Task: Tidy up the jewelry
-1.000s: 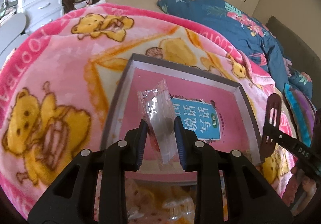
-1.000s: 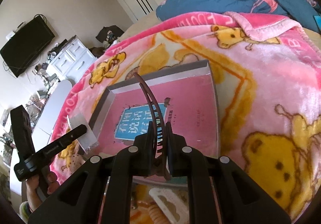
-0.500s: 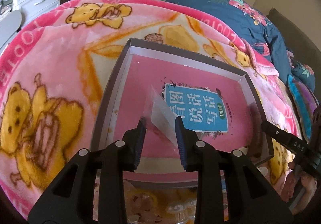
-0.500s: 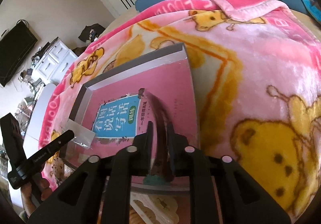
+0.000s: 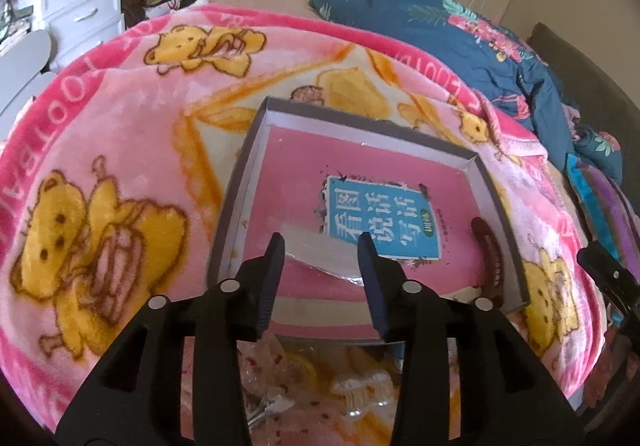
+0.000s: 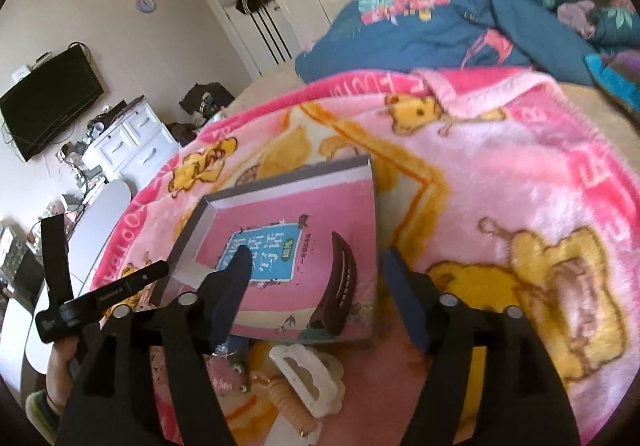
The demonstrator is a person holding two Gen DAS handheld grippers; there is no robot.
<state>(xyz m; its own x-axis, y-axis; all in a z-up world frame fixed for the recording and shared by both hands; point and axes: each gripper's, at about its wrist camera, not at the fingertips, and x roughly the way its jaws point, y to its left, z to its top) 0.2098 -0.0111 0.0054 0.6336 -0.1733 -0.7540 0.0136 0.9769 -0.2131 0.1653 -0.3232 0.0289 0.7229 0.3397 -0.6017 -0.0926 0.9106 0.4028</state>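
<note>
A grey shallow box (image 5: 256, 134) (image 6: 280, 182) with a pink book in it lies on the pink bear blanket. A clear plastic packet (image 5: 320, 250) lies in the box between the fingers of my open left gripper (image 5: 322, 250). A dark brown hair clip (image 6: 338, 286) (image 5: 486, 246) lies in the box's near right corner, between the fingers of my open right gripper (image 6: 316, 258). More jewelry lies below the box: a white claw clip (image 6: 308, 378), a coiled hair tie (image 6: 288, 402) and clear packets (image 5: 276, 374).
A blue floral duvet (image 5: 460, 34) (image 6: 460, 30) is heaped at the far side of the bed. A white dresser (image 5: 76, 2) and wardrobes stand behind. The left gripper shows at the left of the right wrist view (image 6: 96, 294).
Both grippers have opened. The left one let the clear packet go into the box. The right one let the brown hair clip go into the box.
</note>
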